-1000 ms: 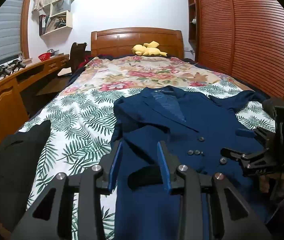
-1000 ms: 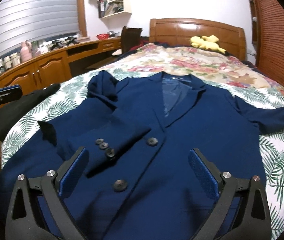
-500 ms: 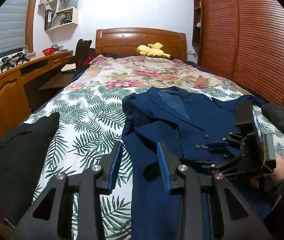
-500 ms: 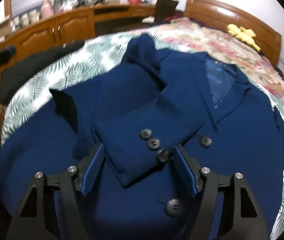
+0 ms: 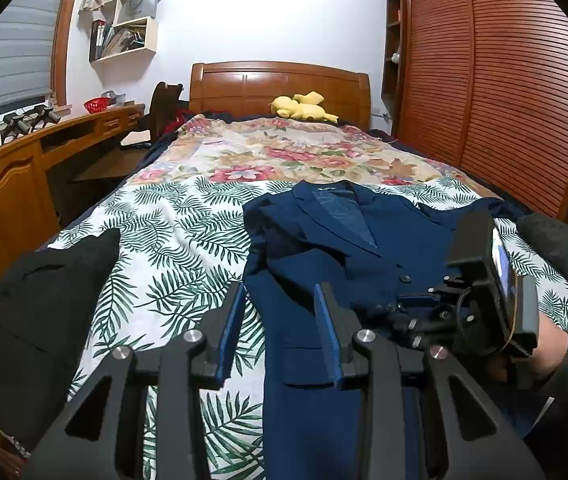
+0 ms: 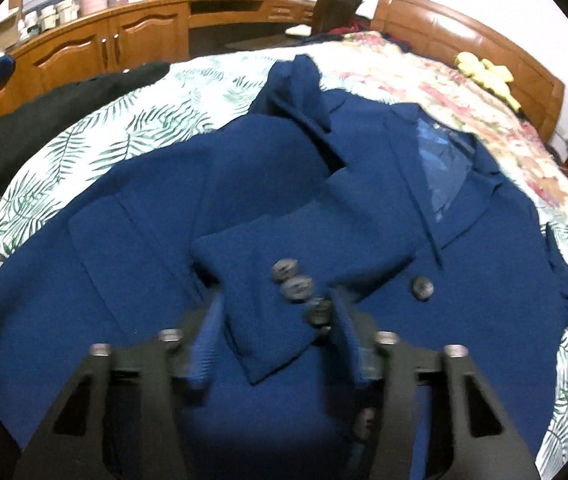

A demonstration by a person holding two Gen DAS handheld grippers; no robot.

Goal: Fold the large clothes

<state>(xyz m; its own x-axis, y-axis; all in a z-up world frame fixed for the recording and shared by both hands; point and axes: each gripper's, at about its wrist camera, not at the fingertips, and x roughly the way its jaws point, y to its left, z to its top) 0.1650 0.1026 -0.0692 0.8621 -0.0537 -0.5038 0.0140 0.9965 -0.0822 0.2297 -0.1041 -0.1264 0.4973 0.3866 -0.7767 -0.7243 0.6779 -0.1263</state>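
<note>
Lying face up on the bed (image 5: 188, 216), the navy blazer (image 5: 323, 248) is spread over the leaf-print cover, its collar toward the headboard. One sleeve is already folded across the chest, and its cuff (image 6: 268, 300) with three buttons rests on the front panel. I judge the cloth to be soft but quite thick, heavier than a shirt, and lined, so it can slide on itself. It will drape and sag when lifted. The best places to hold it are firm edges: a cuff, a hem corner, or the shoulder seam, not the loose middle.

On the left side, the left gripper (image 5: 280, 320) hangs over the blazer's side edge. Its jaws stand partly apart, with nothing pressed between them.

Further right, the right gripper (image 6: 272, 340) is low over the folded sleeve, and its jaws are closing. The cuff end lies between them; the picture is blurred, so I cannot tell if the pads already press it.
</note>
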